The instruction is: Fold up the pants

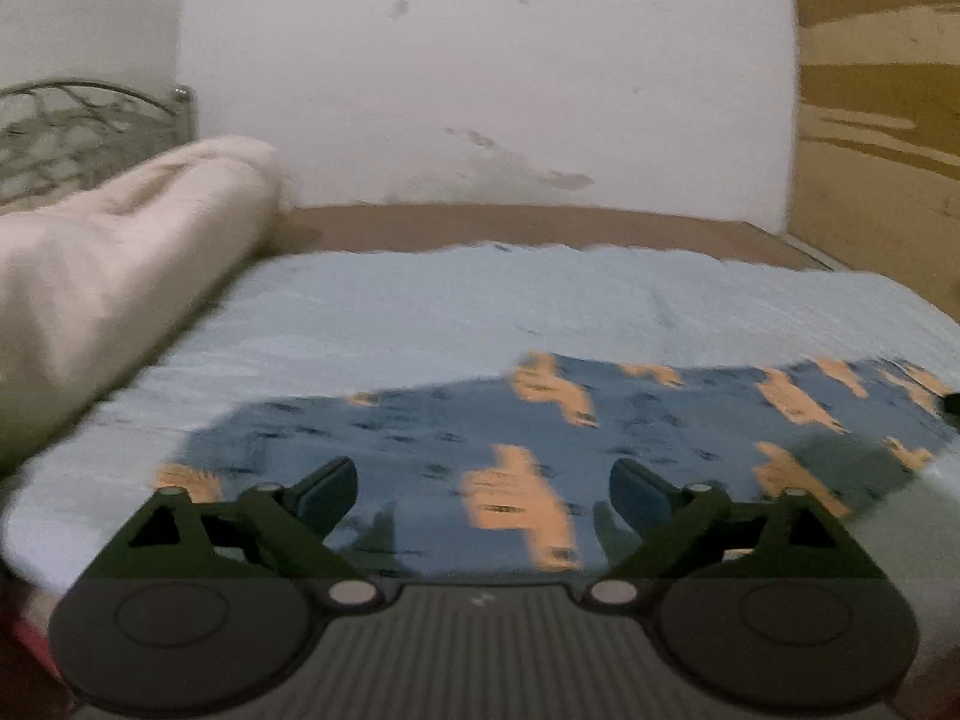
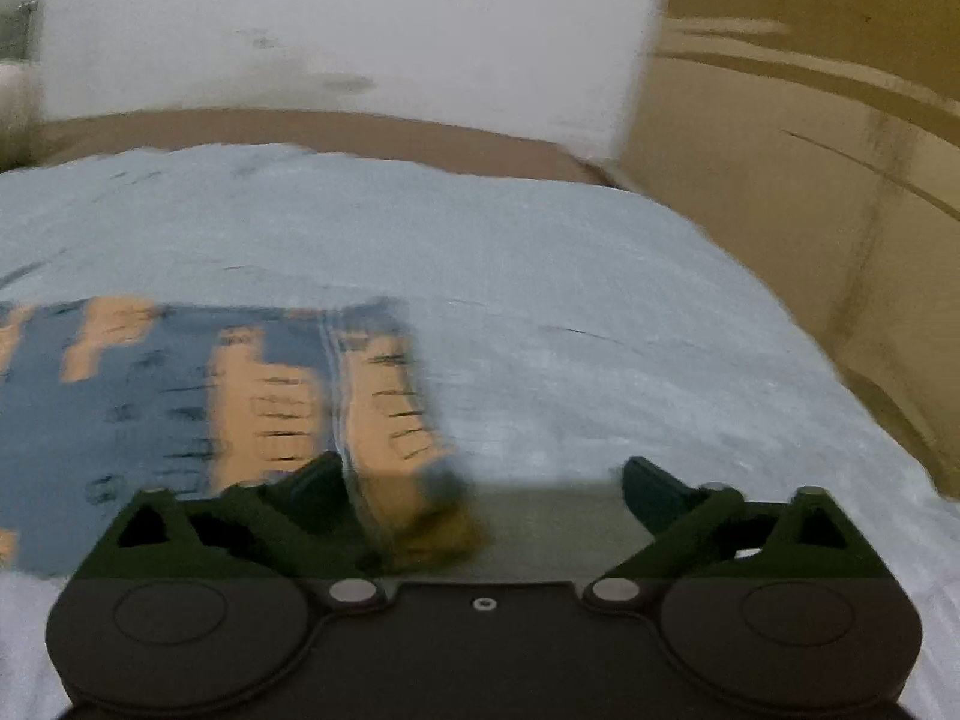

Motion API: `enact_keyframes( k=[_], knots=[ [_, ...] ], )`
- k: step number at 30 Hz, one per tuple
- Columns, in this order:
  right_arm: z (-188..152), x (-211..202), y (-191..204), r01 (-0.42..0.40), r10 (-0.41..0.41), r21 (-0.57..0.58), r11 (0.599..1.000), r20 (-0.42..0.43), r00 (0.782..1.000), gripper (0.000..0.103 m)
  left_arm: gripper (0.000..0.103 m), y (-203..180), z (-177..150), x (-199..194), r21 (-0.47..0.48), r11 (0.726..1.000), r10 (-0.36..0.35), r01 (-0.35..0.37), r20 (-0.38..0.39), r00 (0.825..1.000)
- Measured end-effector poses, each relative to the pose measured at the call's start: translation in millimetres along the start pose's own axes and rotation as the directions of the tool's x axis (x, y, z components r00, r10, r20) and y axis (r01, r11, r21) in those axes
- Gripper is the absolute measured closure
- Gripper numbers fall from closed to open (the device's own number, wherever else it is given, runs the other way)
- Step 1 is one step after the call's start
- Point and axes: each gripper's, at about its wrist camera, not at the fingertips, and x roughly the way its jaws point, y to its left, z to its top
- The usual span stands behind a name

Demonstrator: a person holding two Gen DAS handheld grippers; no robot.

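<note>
Left gripper (image 1: pixel 483 492) open, empty, above the pants' (image 1: pixel 540 438) near edge. Right gripper (image 2: pixel 483 492) open, empty; the pants' end edge lies between its jaws. Pants flat on the bed (image 2: pixel 600 300), long axis crosswise, both grippers equally near.

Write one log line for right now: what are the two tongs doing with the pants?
left tongs: open, empty | right tongs: open, empty | blue orange-patterned cloth pants: flat on light blue bedsheet
</note>
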Motion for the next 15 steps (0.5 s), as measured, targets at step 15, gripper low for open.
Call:
enact_keyframes(
  k=[15],
  knots=[
    [31, -45, 117, -0.274, 0.278, -0.055, 0.96, 0.112, 0.954, 0.001, 0.008, 142, -14, 18, -0.316, 0.939, 0.114, -0.135, -0.084, 0.99]
  ],
)
